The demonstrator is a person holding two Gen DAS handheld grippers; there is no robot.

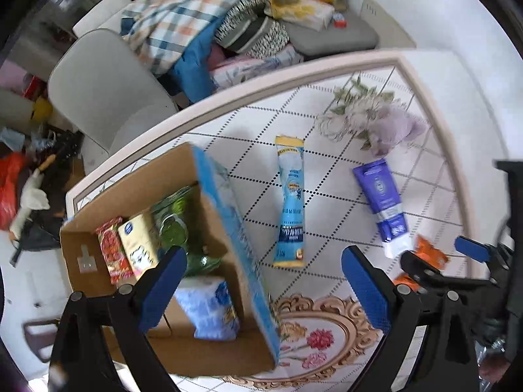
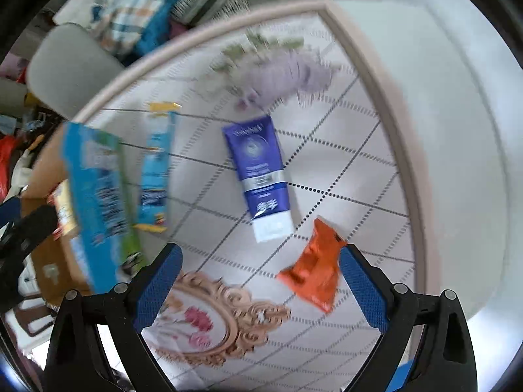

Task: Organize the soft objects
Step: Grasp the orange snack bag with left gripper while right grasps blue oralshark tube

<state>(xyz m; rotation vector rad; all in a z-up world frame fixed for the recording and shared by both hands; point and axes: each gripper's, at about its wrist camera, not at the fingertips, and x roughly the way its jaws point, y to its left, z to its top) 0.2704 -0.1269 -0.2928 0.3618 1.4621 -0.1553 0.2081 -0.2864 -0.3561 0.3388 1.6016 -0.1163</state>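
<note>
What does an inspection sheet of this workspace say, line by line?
Surface: table under a white diamond-pattern cloth.
Job's things: cardboard box holding packets and a tissue pack; light blue pouch, purple tube, orange packet and lilac artificial flowers lying on the cloth.
Clutter: nothing seen on the table.
Grippers: left claw open over the box edge; right claw open, the orange packet next to its finger.
Cables: nothing seen.
Surroundings: grey chair, piled fabrics.
</note>
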